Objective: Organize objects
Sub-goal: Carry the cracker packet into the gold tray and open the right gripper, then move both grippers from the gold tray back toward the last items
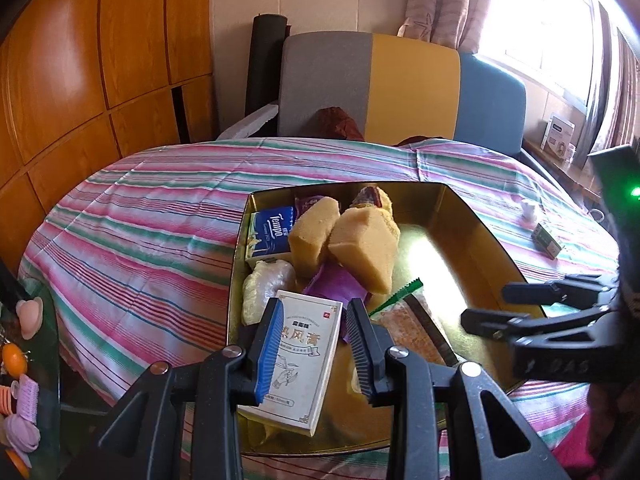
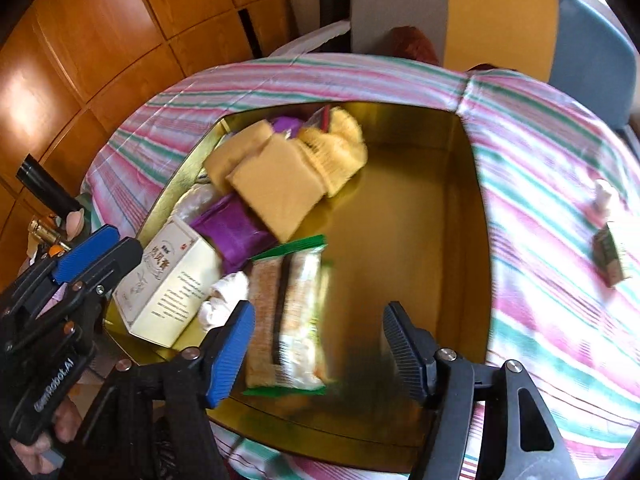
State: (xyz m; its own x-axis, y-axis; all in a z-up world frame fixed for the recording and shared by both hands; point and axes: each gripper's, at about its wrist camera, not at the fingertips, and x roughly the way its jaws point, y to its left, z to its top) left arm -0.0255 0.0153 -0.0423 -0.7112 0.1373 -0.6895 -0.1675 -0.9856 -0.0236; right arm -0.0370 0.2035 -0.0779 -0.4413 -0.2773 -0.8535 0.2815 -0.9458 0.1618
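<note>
A gold tin box (image 1: 472, 232) (image 2: 424, 200) sits on the striped tablecloth. It holds yellow sponges (image 1: 360, 252) (image 2: 276, 188), a blue Tempo tissue pack (image 1: 272, 236), a purple packet (image 1: 336, 286) (image 2: 236, 232), a white medicine box (image 1: 304, 356) (image 2: 168, 284) and a green-edged snack packet (image 1: 412, 328) (image 2: 288, 320). My left gripper (image 1: 312, 344) is open with its fingers on either side of the white medicine box, not touching it. My right gripper (image 2: 316, 352) is open and empty above the snack packet; it shows at the right of the left wrist view (image 1: 516, 304).
A small green box (image 1: 546, 240) (image 2: 608, 256) and a small white item (image 1: 529, 210) (image 2: 602, 196) lie on the cloth right of the tin. A side table at left holds hair rollers (image 1: 26, 398) and toys. A grey, yellow and blue sofa (image 1: 400, 88) stands behind the table.
</note>
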